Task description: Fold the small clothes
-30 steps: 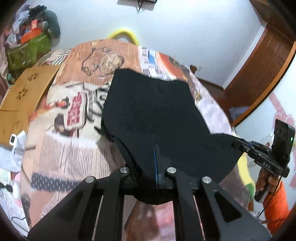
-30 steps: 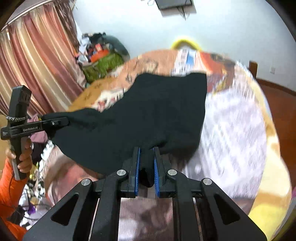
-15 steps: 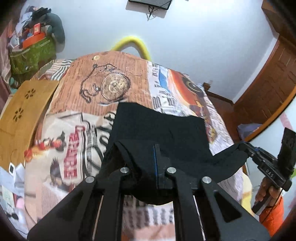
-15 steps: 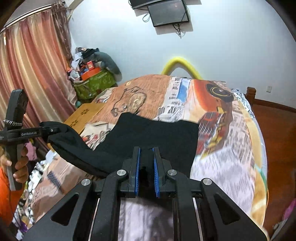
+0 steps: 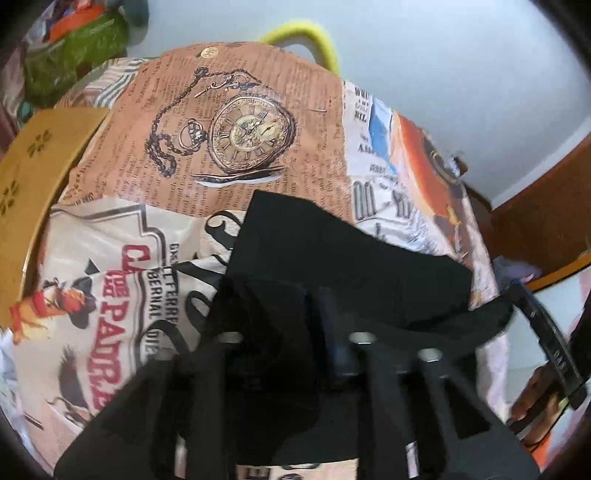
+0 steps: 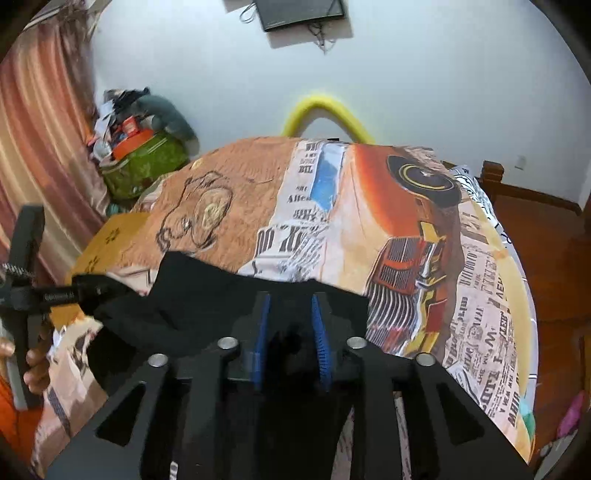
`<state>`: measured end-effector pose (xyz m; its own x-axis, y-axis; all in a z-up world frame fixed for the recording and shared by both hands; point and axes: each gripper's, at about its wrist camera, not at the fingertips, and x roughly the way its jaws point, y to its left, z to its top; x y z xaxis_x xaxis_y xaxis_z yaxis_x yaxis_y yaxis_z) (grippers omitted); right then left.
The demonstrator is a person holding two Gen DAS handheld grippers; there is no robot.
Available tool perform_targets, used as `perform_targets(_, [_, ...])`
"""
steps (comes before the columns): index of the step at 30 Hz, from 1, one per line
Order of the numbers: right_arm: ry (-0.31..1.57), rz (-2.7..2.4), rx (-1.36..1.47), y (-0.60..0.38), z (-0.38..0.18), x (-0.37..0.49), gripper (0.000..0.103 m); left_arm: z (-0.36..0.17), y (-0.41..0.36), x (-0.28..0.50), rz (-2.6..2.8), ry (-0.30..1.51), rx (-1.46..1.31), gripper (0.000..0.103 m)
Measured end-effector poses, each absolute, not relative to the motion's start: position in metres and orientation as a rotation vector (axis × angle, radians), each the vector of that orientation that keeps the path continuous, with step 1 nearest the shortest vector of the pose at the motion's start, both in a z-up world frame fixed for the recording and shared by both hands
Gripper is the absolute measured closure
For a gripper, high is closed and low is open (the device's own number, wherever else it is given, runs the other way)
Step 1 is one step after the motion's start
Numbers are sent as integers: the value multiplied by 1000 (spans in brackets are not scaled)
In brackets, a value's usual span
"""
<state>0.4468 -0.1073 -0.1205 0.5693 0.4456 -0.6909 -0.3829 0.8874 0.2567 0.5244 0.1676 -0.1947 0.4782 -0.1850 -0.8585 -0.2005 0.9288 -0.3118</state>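
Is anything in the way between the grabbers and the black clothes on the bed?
Nothing visible is. The black garment lies on the printed bedspread right at both tools: the right hand-held gripper and the left hand-held gripper have just been opening their jaws, with the cloth between the fingers.

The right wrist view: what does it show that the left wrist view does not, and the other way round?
Only the right wrist view: a screen on the wall, a curtain, the printed car. Only the left wrist view: a wooden door. Both: the black garment on the bedspread, and both grippers, left and right, jaws just opened.
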Motion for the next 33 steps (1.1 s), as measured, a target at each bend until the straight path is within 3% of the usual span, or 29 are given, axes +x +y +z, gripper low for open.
perform_targets(1, [813,487,95,-111,-116,442,64,-186,167,519,19,1032,-376,38])
perform_targets(7, [803,497,55,-117,-110,418,60,-145,162,486,51,880,-255,13])
perform_targets(12, [826,496,2,-123,-123,383,41,-163,169,463,87,953,-156,13])
perform_targets(22, [1014,522,21,-135,-190,354,41,-264,194,432,127,1184,-212,13])
perform_targets(24, [997,524,32,-133,-190,355,41,-271,190,433,100,1175,-242,17])
perform_targets(25, [997,525,56,-133,-190,359,41,-271,188,434,92,1163,-248,27])
perform_targets(26, [998,525,72,-133,-190,363,49,-269,186,435,65,1153,-265,35])
perform_targets(28, [1003,523,95,-132,-190,368,68,-269,184,437,4,1150,-323,68])
perform_targets(30, [1006,515,103,-132,-191,369,90,-265,179,437,19,1136,-305,75])
perform_targets(33, [993,522,138,-139,-190,361,94,-255,169,428,10,1119,-249,82])
